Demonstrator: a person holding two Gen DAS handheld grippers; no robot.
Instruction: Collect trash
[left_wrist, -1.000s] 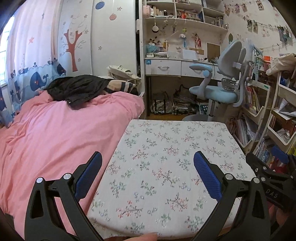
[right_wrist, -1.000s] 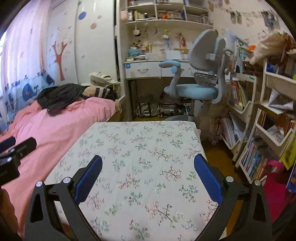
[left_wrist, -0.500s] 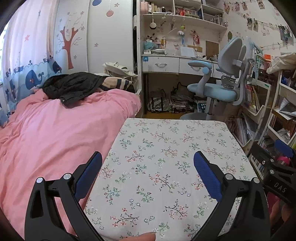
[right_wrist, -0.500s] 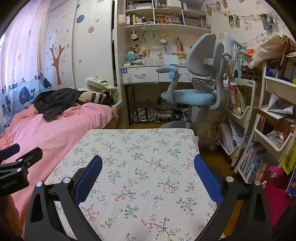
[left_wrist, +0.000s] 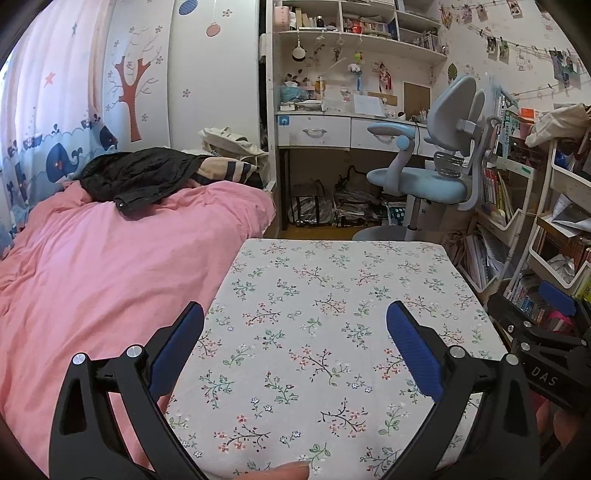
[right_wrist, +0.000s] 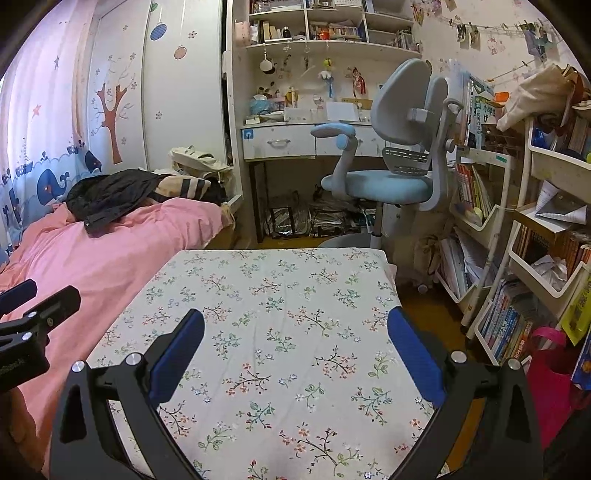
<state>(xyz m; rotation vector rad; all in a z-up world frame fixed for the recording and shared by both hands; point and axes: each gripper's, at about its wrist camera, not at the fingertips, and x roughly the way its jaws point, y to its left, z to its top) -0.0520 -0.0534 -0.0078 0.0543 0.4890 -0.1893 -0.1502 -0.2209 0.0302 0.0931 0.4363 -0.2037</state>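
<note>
Surface: floral tablecloth (left_wrist: 332, 314) on table beside pink bed (left_wrist: 110, 258).
Room: blue chair (right_wrist: 388, 177), desk (right_wrist: 280, 142), bookshelves (right_wrist: 517, 258).
Tools: left gripper (left_wrist: 295, 343), right gripper (right_wrist: 295, 343) spread apart, holding nothing.

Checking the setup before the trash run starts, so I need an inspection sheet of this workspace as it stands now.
Surface: table under a floral cloth, nothing lying on it.
Job's things: no trash seen on the table; crumpled paper sits in a shelf bin.
Clutter: black jacket on the pink bed; bags under the desk.
Grippers: left gripper and right gripper both open, empty, above the table.
Cables: nothing seen.
Surroundings: blue chair, bookshelves.
</note>
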